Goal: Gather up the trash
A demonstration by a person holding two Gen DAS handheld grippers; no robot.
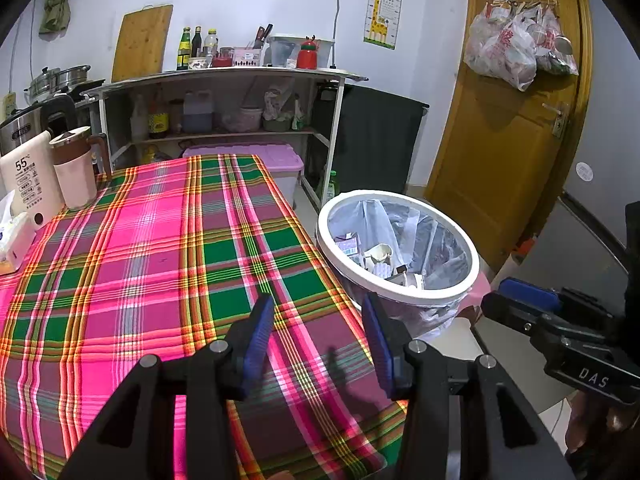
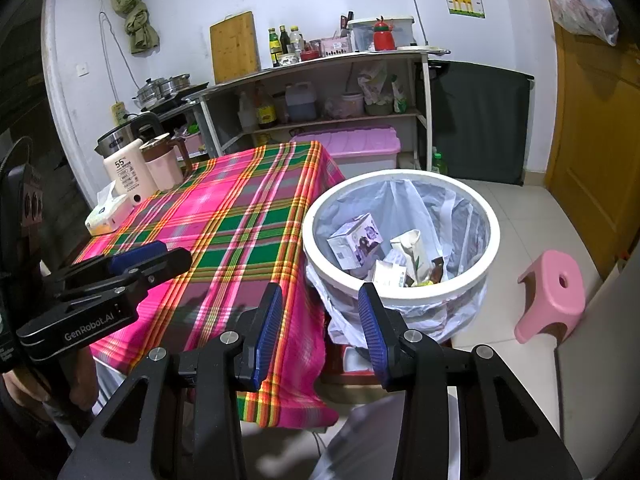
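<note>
Left claw [image 1: 318, 340] half open, nothing between blue pads, held over plaid tablecloth [image 1: 160, 248] on surface; right claw [image 2: 320, 332] half open, empty, poised above cloth's near corner beside white trash bin [image 2: 400, 280]; bin lined with clear plastic bag, standing on floor just off surface's right edge; inside: small carton [image 2: 354, 240], crumpled paper packaging [image 2: 410, 254]; pink stool [image 2: 554, 292] right of bin.
</note>
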